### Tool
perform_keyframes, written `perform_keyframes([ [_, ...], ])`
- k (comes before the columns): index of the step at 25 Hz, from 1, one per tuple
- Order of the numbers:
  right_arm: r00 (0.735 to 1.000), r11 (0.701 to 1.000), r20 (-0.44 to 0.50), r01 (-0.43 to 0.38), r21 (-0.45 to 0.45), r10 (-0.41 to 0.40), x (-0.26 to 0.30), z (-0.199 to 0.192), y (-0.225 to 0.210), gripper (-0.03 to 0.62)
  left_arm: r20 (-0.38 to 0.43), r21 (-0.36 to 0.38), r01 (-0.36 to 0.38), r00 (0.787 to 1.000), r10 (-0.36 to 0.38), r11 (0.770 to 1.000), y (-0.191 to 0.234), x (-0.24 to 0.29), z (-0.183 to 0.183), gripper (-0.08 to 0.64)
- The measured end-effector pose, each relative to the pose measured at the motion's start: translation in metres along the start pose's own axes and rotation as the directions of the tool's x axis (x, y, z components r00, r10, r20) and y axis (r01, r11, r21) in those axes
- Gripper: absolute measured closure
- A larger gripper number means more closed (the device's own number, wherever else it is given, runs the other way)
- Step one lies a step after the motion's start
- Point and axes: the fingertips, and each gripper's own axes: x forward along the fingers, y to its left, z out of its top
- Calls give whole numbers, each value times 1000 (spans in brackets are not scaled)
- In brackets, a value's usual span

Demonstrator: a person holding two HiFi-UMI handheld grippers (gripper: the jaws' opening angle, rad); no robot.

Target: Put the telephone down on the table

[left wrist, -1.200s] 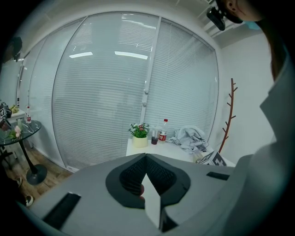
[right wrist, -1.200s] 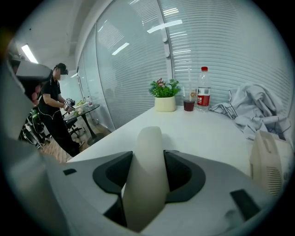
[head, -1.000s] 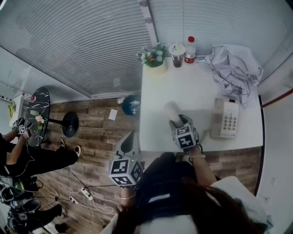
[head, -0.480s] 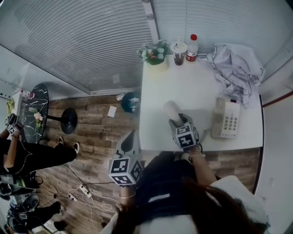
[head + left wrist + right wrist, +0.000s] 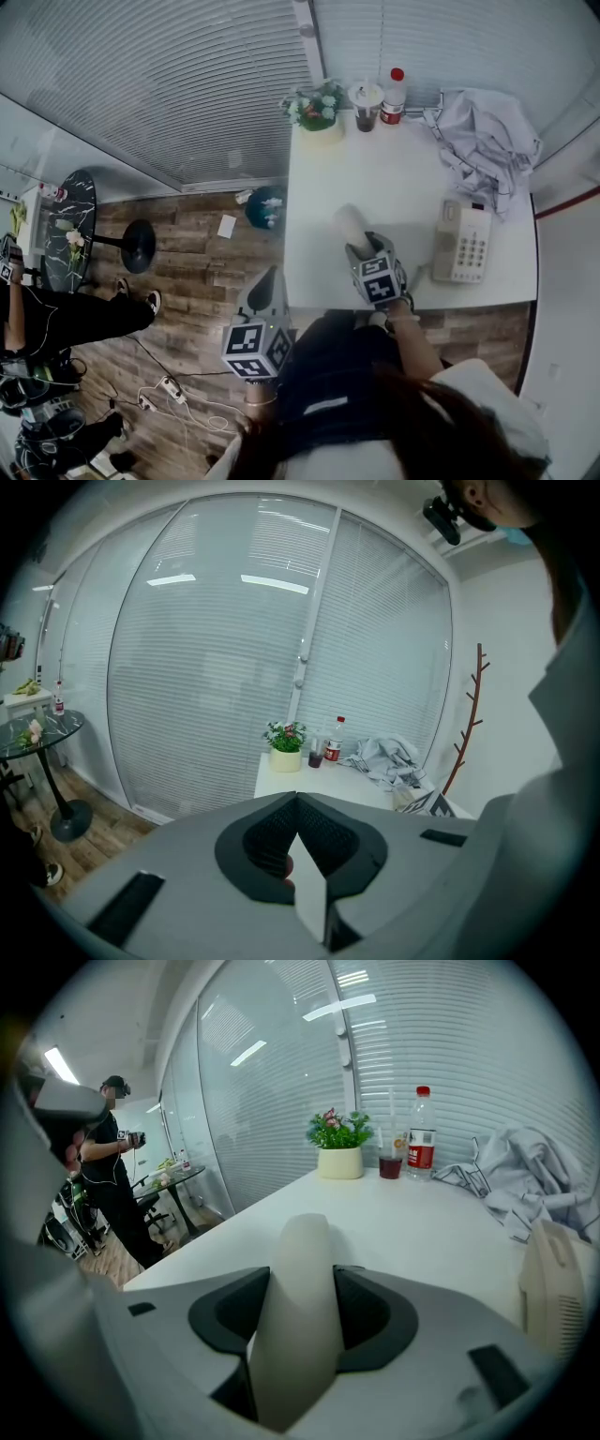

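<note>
the telephone handset (image 5: 298,1269) looks like smooth cream plastic with a dull sheen, as does its base (image 5: 462,246); the table (image 5: 394,178) top is smooth matt white; crumpled soft cloth (image 5: 487,141) lies far right; the floor (image 5: 197,267) is grained wood planks

Head view: lower end of handset (image 5: 352,224) is hidden behind the cube of the right gripper (image 5: 357,247). Bottle (image 5: 393,97) label is too small to read. Person (image 5: 56,319) at left edge is cut off by the frame.

Right gripper view: phone base (image 5: 553,1283) is cut off at right edge. Near end of handset is hidden inside the gripper body.

Left gripper view: phone base, centre right, is mostly hidden behind the gripper body. Pinkish spot (image 5: 289,864) below the left gripper (image 5: 297,797) tips, cannot identify.
</note>
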Motion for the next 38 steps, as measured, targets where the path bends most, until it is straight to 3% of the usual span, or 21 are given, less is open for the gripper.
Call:
perform_keyframes([
  [38,1000,999,11,-11,-39,11,-1,3,0,348,31,11,37,999,-37,999,-16,3,10,561],
])
